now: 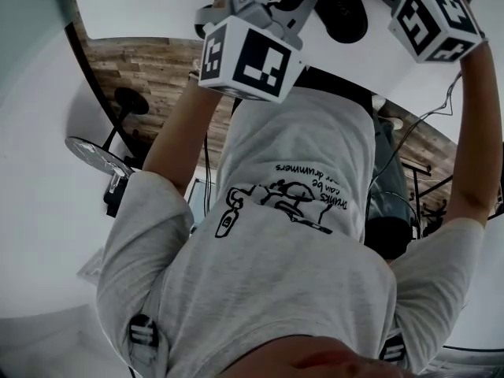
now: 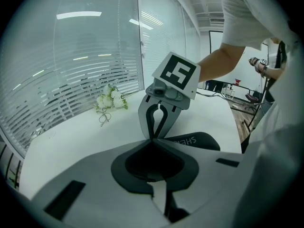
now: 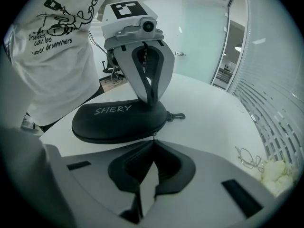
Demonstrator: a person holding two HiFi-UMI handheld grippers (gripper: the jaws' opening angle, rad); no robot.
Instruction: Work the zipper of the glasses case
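A black zipped glasses case (image 3: 118, 120) with white lettering lies on the white table (image 3: 213, 122). My left gripper (image 3: 152, 102) stands upright over it, jaws shut, tips resting on the case's top near its right end. My right gripper (image 3: 153, 140) is shut, its tips meeting at the case's seam on the small zipper pull (image 3: 153, 135). In the left gripper view, the right gripper (image 2: 153, 137) shows with fingers together beside the case (image 2: 197, 140). In the head view the case (image 1: 340, 14) lies between the two marker cubes.
A clip (image 3: 177, 116) hangs off the case's right end. Wire-framed glasses (image 3: 249, 158) and white flowers (image 3: 278, 172) lie farther along the table by the glass wall with blinds. The person's torso stands close at the table's edge.
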